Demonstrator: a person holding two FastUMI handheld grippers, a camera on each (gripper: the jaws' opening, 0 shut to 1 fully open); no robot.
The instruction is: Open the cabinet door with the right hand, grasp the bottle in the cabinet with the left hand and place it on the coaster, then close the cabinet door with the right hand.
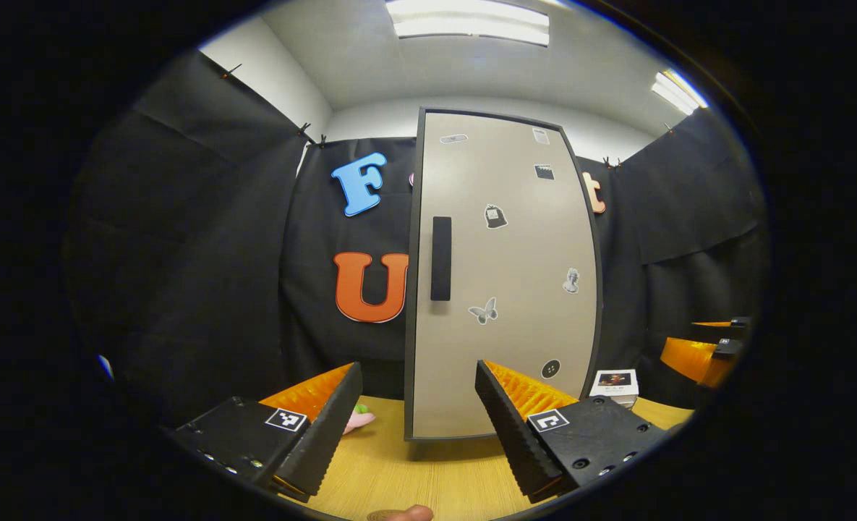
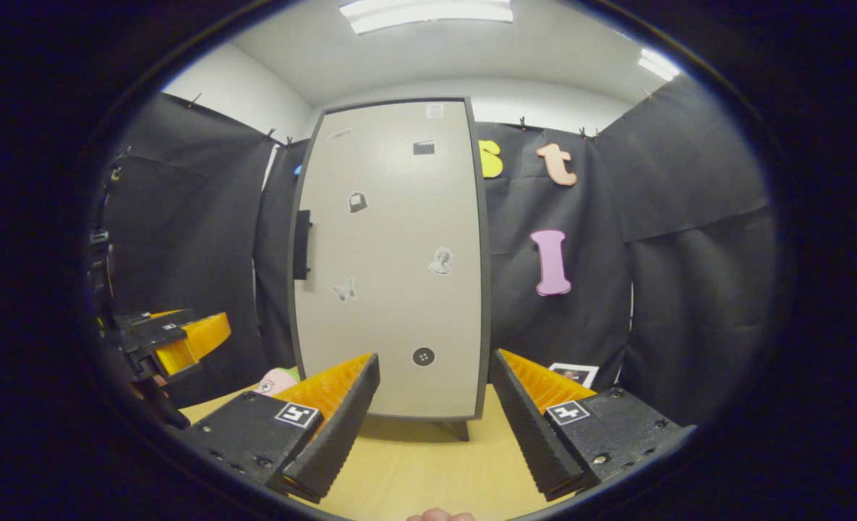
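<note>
The cabinet door point(image 2: 392, 260) stood shut, handle point(image 2: 301, 244) untouched, so no step looked done; bottle and coaster could not be seen. Right gripper point(image 2: 434, 427) and left gripper point(image 1: 419, 427) were both spread and empty, held above the worktop point(image 1: 428, 470) facing the door.

black cloth walls point(image 2: 688, 217) hang below a white ceiling point(image 1: 471, 72) with bright light panels point(image 2: 428, 13); the wooden bench point(image 1: 428, 470) stands pale.

Light wooden table point(image 1: 428, 474) under a grey cabinet point(image 1: 504, 289), small box point(image 1: 615, 385), pink toy point(image 1: 359, 420).
</note>
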